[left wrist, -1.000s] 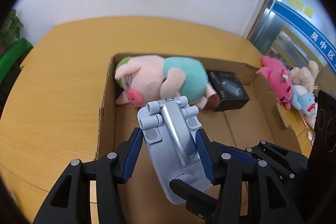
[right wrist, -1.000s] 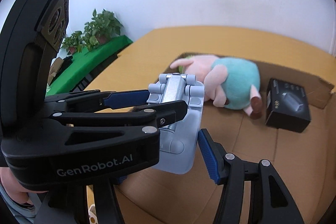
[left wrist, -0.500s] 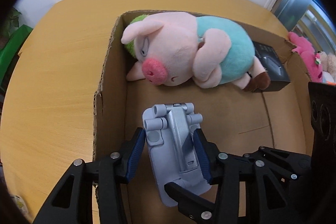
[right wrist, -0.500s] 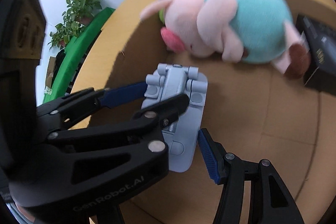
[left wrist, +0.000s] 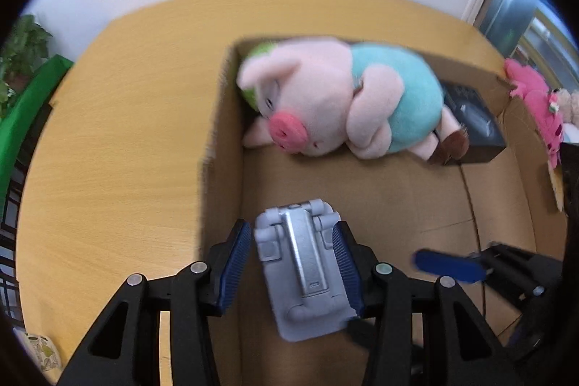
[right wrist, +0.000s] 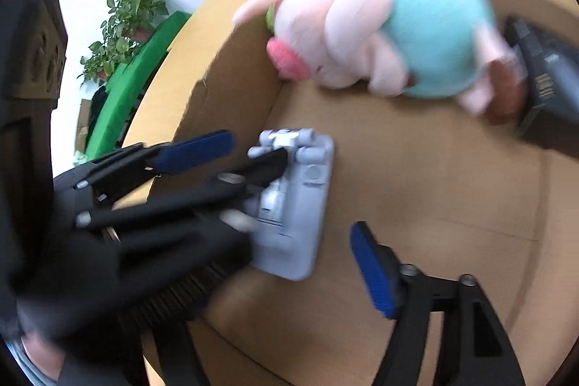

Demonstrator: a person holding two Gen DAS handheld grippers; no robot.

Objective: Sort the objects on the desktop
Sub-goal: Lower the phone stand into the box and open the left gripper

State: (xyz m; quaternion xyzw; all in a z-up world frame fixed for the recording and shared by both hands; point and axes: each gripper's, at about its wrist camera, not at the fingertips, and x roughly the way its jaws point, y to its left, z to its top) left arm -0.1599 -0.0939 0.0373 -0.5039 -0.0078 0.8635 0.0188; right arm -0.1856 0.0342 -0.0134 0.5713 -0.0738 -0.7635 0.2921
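Both grippers had come down into the cardboard box [left wrist: 220,118] since a second earlier, bringing the grey phone stand [left wrist: 305,272] from mid-air down to the box floor. Nearest the camera, the left gripper [left wrist: 295,263] straddled the stand, its right blue pad against the stand's edge and a thin gap showing at its left pad, so I could not tell whether it gripped. The right gripper [right wrist: 293,230] was opening, its one visible blue pad clear of the stand and nothing held. Farther back, a plush pig [left wrist: 340,100] in a teal shirt lay against the far wall, a small black box [left wrist: 474,122] touching its foot. Beyond the box stretched the wooden table [left wrist: 119,140].
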